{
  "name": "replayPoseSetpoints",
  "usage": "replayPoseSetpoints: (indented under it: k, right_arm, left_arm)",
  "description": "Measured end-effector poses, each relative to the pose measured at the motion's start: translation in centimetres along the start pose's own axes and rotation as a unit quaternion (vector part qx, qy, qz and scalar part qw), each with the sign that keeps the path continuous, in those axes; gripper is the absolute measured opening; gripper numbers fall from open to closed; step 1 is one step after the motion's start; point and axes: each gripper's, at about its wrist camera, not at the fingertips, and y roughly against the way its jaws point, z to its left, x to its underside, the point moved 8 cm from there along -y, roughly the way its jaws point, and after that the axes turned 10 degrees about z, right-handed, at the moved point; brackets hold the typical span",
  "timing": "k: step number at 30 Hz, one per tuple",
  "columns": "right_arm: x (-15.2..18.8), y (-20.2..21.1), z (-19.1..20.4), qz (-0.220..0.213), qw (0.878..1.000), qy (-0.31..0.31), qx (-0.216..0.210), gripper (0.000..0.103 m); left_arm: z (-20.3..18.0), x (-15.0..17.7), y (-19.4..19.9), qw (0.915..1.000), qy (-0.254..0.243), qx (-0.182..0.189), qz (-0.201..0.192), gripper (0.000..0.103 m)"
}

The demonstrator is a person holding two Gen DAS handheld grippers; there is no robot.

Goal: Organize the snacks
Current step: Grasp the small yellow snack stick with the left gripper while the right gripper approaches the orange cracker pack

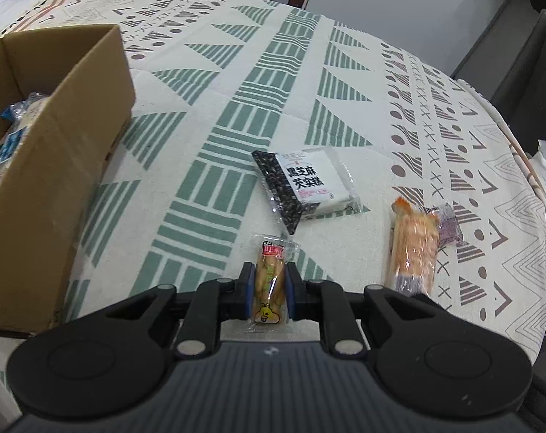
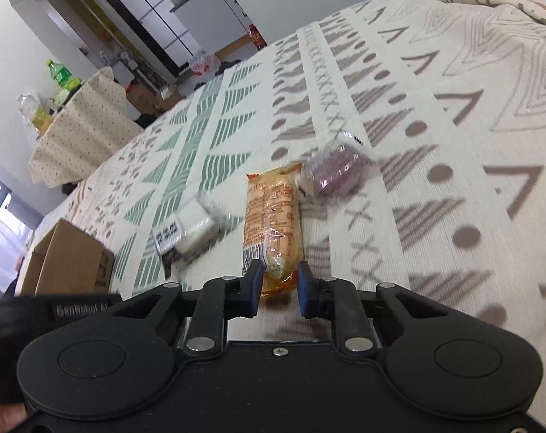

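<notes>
My left gripper (image 1: 269, 274) is shut on a small yellow snack packet (image 1: 270, 281) with a red label, held lengthwise between the blue pads above the patterned cloth. My right gripper (image 2: 280, 281) is shut on the near end of a long orange snack packet (image 2: 273, 216), which also shows in the left wrist view as the orange packet (image 1: 414, 249). A black-and-white sesame cake packet (image 1: 309, 184) lies flat on the cloth; the right wrist view shows the same packet (image 2: 190, 229) blurred. A purple wrapped snack (image 2: 334, 171) lies just beyond the orange one.
An open cardboard box (image 1: 60, 166) with several packets inside stands at the left of the cloth-covered surface (image 1: 208, 83); the right wrist view shows this box (image 2: 67, 263) at the far left. Shoes and a bottle sit on the floor beyond. A small table with bottles (image 2: 81, 133) stands farther off.
</notes>
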Motion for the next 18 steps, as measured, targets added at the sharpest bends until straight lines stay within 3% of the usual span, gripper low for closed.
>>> replayPoseSetpoints:
  k: [2, 5, 7, 18]
  right_arm:
    - [0.3, 0.4, 0.1, 0.005, 1.000, -0.001, 0.014, 0.022]
    - [0.4, 1.1, 0.3, -0.004, 0.999, 0.001, 0.033, 0.039]
    - [0.2, 1.3, 0.7, -0.019, 0.998, 0.021, 0.049, 0.059]
    - [-1.1, -1.2, 3.1, -0.045, 0.987, 0.110, 0.104, 0.070]
  left_arm:
    - [0.3, 0.0, 0.1, 1.0000, 0.004, 0.000, -0.001, 0.016]
    - [0.9, 0.0, 0.3, 0.9999, 0.010, -0.002, -0.001, 0.016]
    - [1.3, 0.0, 0.3, 0.9999, 0.015, -0.003, 0.000, 0.016]
    - [2.3, -0.3, -1.2, 0.9996, 0.009, -0.021, 0.017, 0.017]
